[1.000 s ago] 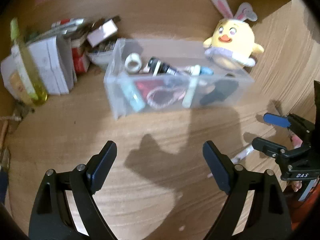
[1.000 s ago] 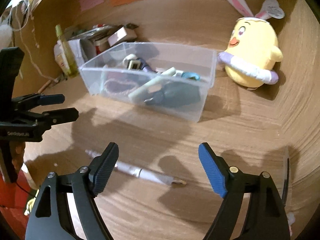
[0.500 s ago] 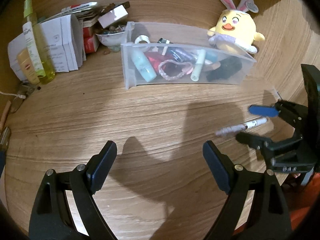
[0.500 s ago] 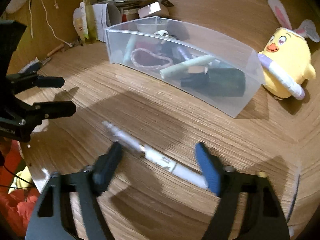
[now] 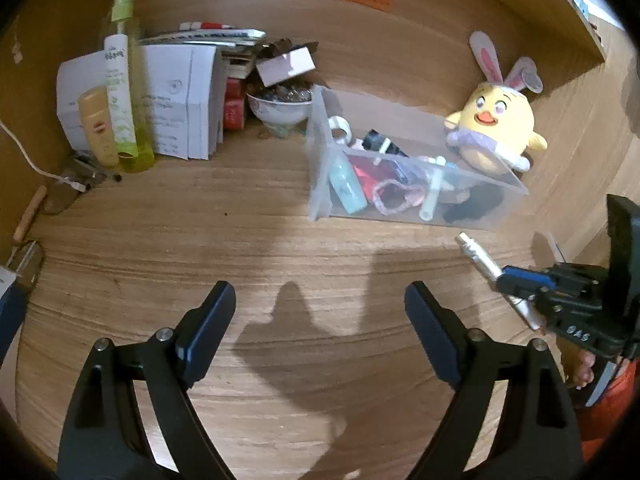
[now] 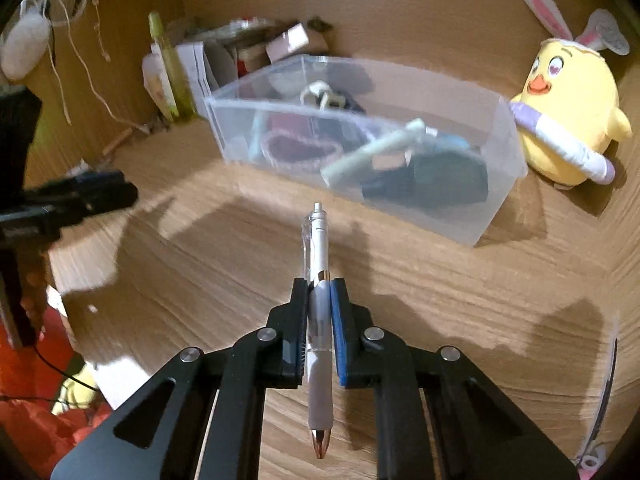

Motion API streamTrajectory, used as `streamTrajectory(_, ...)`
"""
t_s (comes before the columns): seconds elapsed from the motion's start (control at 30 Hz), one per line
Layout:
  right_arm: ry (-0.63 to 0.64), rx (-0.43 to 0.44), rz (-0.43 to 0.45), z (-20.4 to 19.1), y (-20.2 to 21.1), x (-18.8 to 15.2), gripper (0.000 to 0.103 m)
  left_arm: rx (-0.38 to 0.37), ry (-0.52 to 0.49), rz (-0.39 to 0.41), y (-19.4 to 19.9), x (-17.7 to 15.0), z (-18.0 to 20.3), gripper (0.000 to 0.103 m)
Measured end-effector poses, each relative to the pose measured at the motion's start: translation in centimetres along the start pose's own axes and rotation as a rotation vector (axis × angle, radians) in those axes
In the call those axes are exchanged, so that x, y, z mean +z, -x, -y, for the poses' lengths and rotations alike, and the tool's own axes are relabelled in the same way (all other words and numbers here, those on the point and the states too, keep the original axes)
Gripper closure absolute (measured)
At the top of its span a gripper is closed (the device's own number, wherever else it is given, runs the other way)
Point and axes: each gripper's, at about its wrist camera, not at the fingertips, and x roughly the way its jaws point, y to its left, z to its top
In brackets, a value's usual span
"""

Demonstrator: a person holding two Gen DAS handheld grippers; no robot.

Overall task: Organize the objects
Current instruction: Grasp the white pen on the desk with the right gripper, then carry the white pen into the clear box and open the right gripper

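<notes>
Right wrist view: my right gripper (image 6: 319, 292) is clamped tight on the white pen (image 6: 318, 264), its clicker end aimed at 12 o'clock toward the clear bin (image 6: 492, 216). My left gripper (image 5: 320, 320) stands spread wide, holding nothing. A second ago the pen lay crosswise on the desk (image 5: 160, 248) between open jaws.

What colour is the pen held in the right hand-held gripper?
The pen is white with a grey grip and a coppery tip, seen best in the right wrist view.
</notes>
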Motion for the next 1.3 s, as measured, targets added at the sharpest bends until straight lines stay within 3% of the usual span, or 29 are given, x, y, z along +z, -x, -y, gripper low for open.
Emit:
streamTrajectory(0.37, -0.025, -0.039, 0.176, 1.5, 3.8, 5.0, 0.093, 0.017, -0.028, 0.031, -0.6, 1.2, 1.2, 0.02)
streamTrajectory(0.6, -0.041, -0.07, 0.222, 3.1, 3.6, 9.2, 0.093, 0.038, -0.066, 0.081, -0.5, 2.7, 2.7, 0.02)
streamTrajectory(0.87, -0.016, -0.101, 0.179, 3.5, 0.1, 11.9, 0.093, 0.075, -0.113, 0.14, -1.1, 5.1, 4.2, 0.019)
streamTrajectory(1.3, 0.003, -0.093, 0.052, 3.3, -5.1, 12.4, 0.093, 0.052, -0.104, 0.101, -3.6, 5.4, 5.0, 0.016)
